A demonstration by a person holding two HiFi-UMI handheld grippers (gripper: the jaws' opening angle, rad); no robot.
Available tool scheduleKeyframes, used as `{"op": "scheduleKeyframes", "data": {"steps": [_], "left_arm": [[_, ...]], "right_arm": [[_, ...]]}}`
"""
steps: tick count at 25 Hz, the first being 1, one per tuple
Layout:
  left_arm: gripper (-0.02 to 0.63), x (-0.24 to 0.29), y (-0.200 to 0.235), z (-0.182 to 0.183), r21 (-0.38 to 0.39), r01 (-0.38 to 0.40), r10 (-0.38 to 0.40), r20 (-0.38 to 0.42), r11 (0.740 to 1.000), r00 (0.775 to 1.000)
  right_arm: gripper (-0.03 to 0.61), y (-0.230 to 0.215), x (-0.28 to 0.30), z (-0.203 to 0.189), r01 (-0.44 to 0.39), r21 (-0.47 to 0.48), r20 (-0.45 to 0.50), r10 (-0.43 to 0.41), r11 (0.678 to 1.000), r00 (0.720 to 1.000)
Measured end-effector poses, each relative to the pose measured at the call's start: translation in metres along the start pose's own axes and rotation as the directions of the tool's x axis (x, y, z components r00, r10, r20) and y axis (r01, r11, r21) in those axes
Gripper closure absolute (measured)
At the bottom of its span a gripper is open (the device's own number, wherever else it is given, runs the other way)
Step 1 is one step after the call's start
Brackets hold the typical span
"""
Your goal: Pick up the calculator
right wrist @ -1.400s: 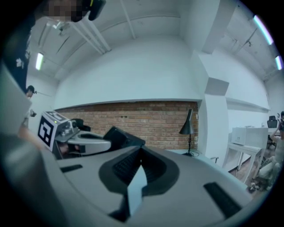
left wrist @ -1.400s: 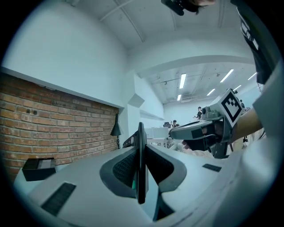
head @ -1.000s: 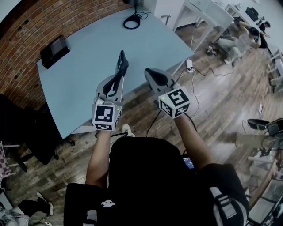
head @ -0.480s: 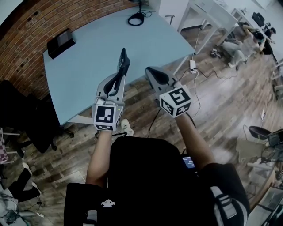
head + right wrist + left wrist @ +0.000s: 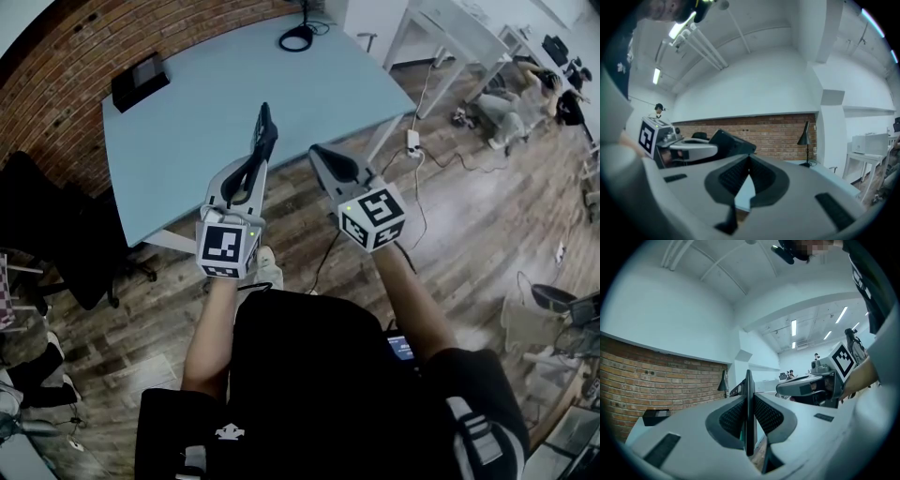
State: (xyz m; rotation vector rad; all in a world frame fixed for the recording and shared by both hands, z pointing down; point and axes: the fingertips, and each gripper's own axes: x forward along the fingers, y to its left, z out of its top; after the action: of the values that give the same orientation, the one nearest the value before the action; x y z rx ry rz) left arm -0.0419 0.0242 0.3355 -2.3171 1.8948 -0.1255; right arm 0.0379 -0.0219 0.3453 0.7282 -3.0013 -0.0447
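Note:
The calculator (image 5: 262, 131), a thin black slab, stands on edge between the jaws of my left gripper (image 5: 251, 167), which is shut on it. In the left gripper view the calculator (image 5: 749, 427) shows edge-on between the ribbed pads (image 5: 733, 418). It hangs in the air over the wooden floor, just off the near edge of the pale blue table (image 5: 216, 103). My right gripper (image 5: 321, 156) is held level beside it on the right, shut, with nothing in it. From the right gripper view (image 5: 749, 161) the calculator (image 5: 733, 143) sticks out of the left gripper.
A black box (image 5: 141, 82) lies at the table's far left corner and a black lamp base (image 5: 297, 37) with its cable at the far edge. A dark chair (image 5: 47, 234) stands left of the table. White desks (image 5: 450, 28), cables and a seated person (image 5: 525, 89) are at upper right.
The table has slid away toward the top of the head view: both grippers, the left still holding the calculator, have drawn back from over the tabletop to over the floor.

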Motion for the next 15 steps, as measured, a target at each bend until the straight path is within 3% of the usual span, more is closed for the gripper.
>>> {"op": "scheduleKeyframes", "data": {"steps": [15], "left_arm": [[0.557,-0.034,-0.02,0.0,0.018,-0.013,0.013,-0.013,1.0,1.0]], "right_arm": [[0.575,0.03,-0.025,-0.012,-0.012,0.02,0.001,0.012,1.0,1.0]]}}
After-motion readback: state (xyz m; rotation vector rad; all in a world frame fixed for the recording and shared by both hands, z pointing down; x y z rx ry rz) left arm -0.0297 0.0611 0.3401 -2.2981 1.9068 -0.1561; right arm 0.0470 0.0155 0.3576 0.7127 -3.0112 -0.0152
